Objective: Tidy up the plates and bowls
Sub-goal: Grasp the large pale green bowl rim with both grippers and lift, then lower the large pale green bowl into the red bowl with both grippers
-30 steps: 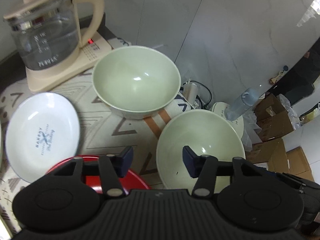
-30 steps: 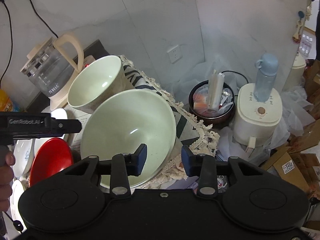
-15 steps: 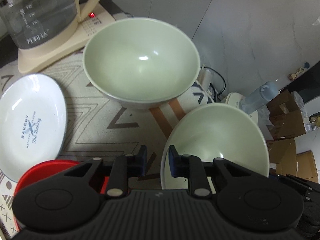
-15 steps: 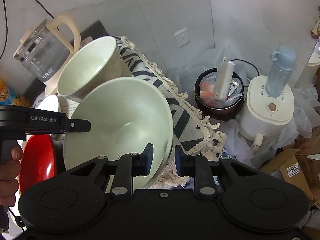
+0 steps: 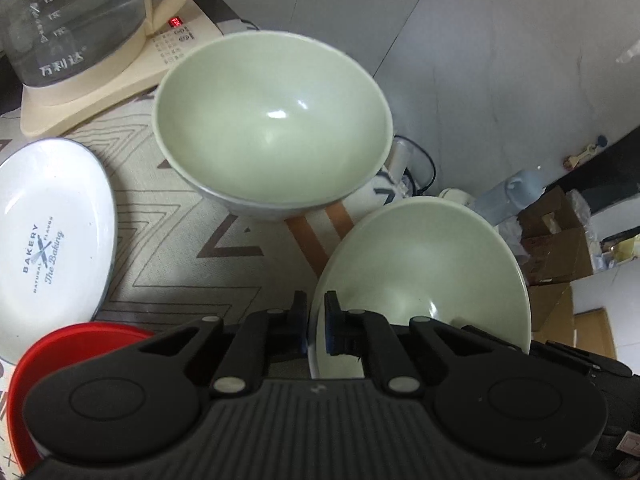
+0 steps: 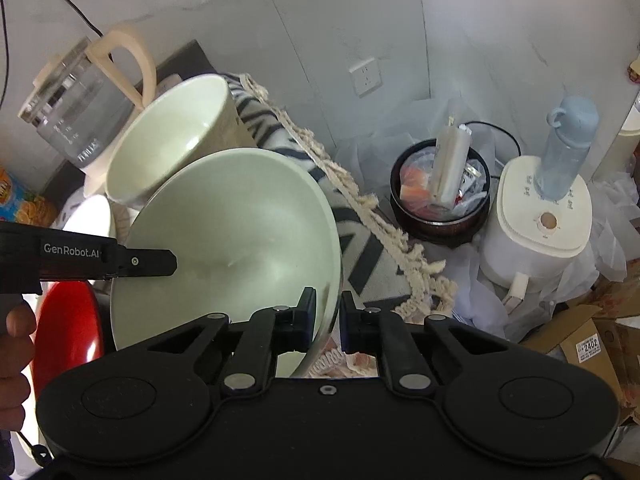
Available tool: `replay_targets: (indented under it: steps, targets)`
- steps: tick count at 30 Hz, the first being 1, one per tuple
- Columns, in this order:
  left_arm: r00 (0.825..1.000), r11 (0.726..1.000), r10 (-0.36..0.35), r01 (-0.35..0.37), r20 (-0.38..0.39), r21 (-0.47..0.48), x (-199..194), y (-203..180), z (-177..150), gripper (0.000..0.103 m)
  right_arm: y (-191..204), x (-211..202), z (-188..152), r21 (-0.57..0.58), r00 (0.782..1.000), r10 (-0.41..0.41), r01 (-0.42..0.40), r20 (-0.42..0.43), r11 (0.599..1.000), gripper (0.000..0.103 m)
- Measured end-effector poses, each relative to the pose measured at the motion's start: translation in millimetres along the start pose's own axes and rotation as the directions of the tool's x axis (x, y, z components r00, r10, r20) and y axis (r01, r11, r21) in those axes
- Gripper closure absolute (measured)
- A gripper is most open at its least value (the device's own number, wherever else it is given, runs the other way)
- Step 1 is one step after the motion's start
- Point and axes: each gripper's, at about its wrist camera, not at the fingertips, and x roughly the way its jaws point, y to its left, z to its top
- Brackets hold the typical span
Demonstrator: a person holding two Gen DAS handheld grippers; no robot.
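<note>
On the patterned tablecloth (image 5: 168,264), near its fringed edge, the shallow pale-green bowl (image 5: 420,276) sat tipped, with both grippers at its rim. The left gripper (image 5: 316,328) had its fingers pressed onto the near left rim, one pad inside the bowl and one outside. The right gripper (image 6: 327,322) straddled the opposite rim, its jaws closing with the rim between them; whether the pads already pressed on it could not be told for sure, though the gap looked all but gone. Behind it stood the deeper green bowl (image 5: 272,128), upright and empty, just beside the kettle base (image 5: 100,80). A white plate (image 5: 52,240) and a red plate (image 5: 68,356) lay to the left, overlapping.

Judging by this, the step in hand was a two-handed pick-up of the shallow bowl. The next move probably called for lifting evenly with both hands, keeping the bowl from swinging, and carrying it over to nest in the deeper bowl, if the sizes allow
</note>
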Motion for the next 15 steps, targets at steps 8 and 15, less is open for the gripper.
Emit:
replay_targets:
  steps: [8, 15]
  targets:
    - [0.995, 0.999, -0.042, 0.045, 0.094, -0.030, -44, -1, 13, 0.096, 13, -35, 24, 0.002, 0.995, 0.033, -0.033, 0.090, 0.999, 0.090]
    - [0.989, 0.995, -0.055, 0.066, 0.136, -0.078, -74, 20, 14, 0.096, 36, -48, 41, -0.030, 0.986, 0.083, -0.080, 0.143, 0.996, 0.090]
